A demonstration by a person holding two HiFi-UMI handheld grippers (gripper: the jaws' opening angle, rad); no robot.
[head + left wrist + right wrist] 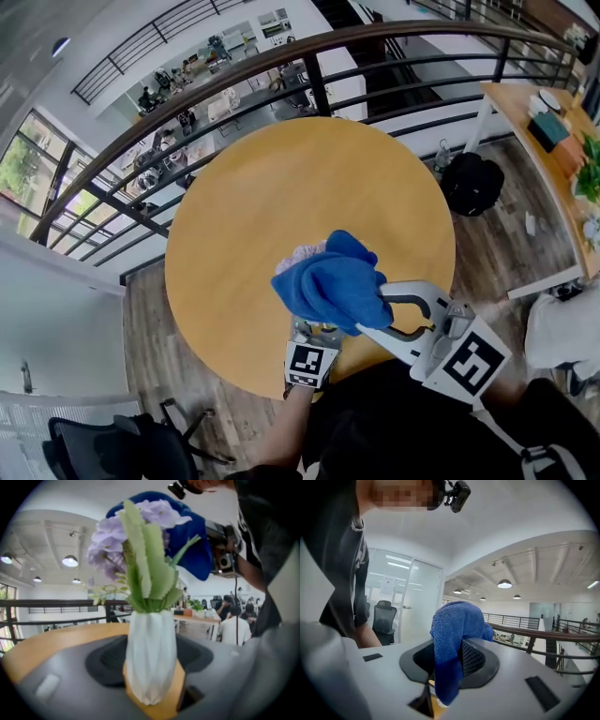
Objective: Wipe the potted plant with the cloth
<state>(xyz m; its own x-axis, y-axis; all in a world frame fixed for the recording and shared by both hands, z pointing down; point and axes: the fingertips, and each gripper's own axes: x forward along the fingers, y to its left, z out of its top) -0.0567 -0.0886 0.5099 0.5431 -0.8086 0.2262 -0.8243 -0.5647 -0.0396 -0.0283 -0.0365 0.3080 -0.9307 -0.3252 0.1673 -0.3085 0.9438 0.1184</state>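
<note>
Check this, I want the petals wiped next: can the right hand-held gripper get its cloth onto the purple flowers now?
Probably yes. The right hand-held gripper is shut on the blue cloth, which hangs right above the purple flowers with nothing seen between them; the left hand-held gripper grips the white vase upright.

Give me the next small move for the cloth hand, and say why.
Probably lower the right gripper so the cloth comes down onto the plant and wipes along a leaf. The cloth is clamped and sits over the plant's top, while the left gripper grips the vase.
</note>
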